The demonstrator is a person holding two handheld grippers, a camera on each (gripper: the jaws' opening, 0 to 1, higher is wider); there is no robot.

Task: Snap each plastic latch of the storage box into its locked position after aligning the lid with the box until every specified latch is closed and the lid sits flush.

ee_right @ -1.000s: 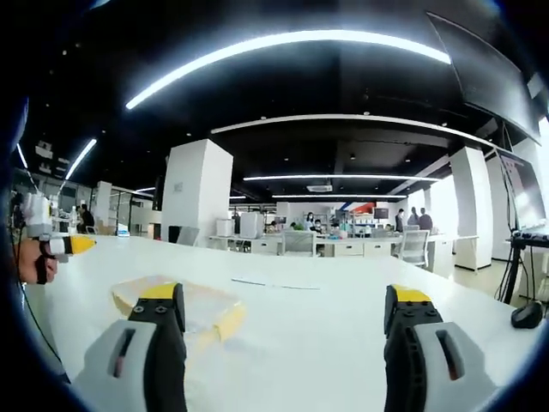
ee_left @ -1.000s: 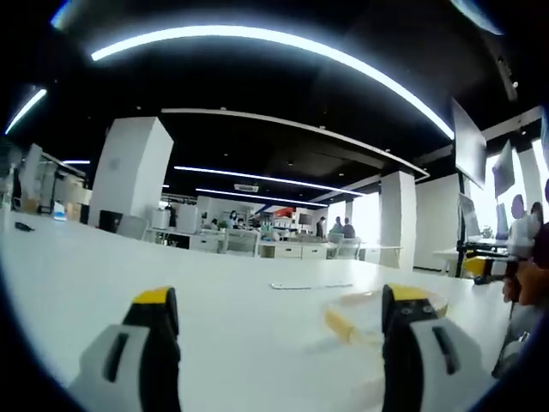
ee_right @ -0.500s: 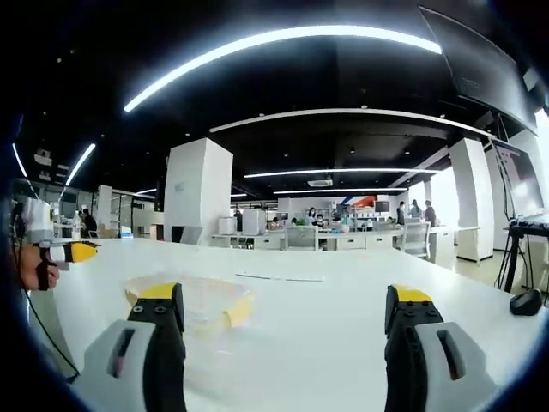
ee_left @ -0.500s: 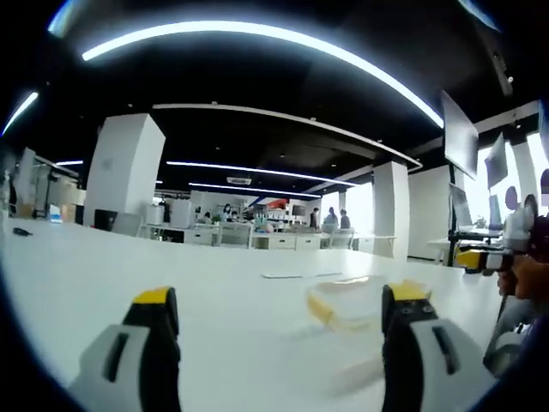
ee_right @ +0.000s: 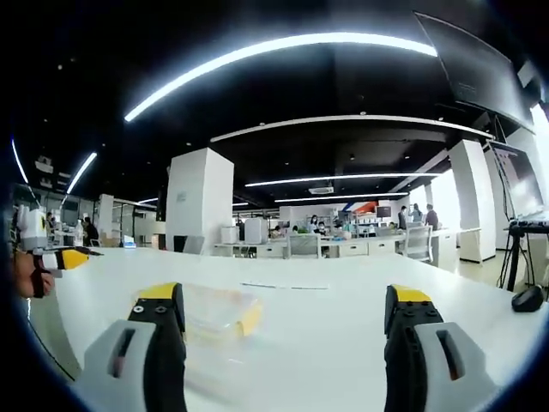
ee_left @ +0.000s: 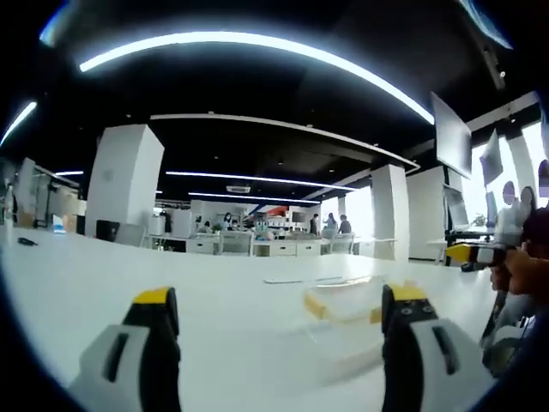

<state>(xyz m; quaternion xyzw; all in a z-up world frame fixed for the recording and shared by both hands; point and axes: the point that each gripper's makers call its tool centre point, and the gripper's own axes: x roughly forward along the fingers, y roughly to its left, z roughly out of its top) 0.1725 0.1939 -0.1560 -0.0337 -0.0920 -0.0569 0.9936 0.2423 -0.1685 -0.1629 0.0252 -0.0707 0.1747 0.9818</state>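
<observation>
Both the left gripper (ee_left: 273,313) and right gripper (ee_right: 286,309) gaped wide, holding nothing. The box (ee_right: 219,311) sat on the white table (ee_right: 334,343) near them.

A wide white table (ee_left: 129,275) stretched away toward an open office. A thick white pillar (ee_right: 199,199) stood beyond its far edge, with desks (ee_right: 343,248) and a few people (ee_right: 419,215) small in the distance behind it. Long light strips (ee_right: 283,51) curved across the dark ceiling. A thin flat strip (ee_right: 274,286) lay on the tabletop farther back. A dark mouse-shaped object (ee_right: 525,299) rested near the table's right edge, just below a stand (ee_right: 515,257) on thin legs. A dark screen (ee_left: 450,137) hung high near a second pillar (ee_left: 390,210), and a small dark item (ee_left: 27,242) lay far off on the table's left side.
</observation>
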